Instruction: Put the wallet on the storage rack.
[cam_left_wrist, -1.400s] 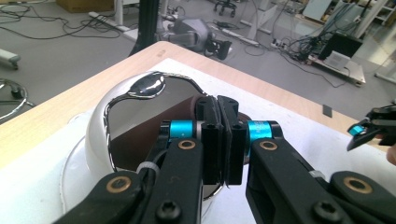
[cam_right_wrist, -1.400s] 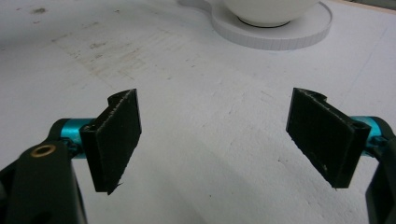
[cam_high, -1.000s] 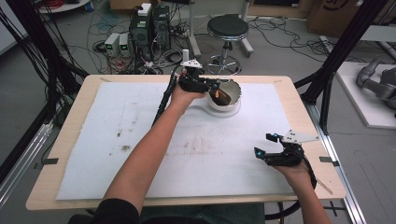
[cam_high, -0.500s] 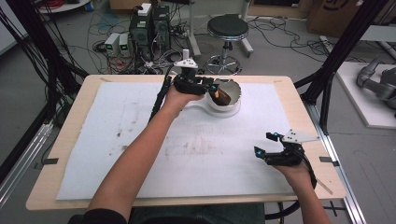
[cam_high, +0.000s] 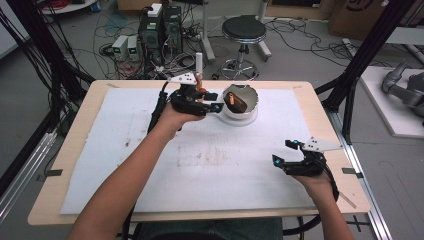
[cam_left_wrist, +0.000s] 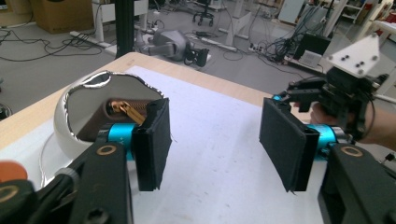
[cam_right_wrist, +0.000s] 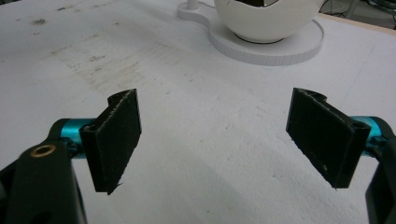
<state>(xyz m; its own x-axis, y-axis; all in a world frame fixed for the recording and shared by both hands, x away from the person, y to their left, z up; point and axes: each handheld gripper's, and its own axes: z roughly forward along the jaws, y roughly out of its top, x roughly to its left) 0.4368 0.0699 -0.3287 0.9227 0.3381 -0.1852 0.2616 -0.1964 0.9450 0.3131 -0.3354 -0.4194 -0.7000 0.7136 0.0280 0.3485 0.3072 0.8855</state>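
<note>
White padding covers the desk (cam_high: 75, 195); at its far edge a white bowl (cam_high: 240, 102) holds a brown pouch (cam_high: 234, 100). Left gripper (cam_high: 212, 101) beside it, jaws just opening, empty. Right gripper (cam_high: 283, 154) gapes empty.

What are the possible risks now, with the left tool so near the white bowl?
1. The left tool, its jaws just opened with nothing between them, sits beside the white bowl; a sideways move might knock it off its base.
2. The brown thing leans inside the bowl and might tip.
</note>
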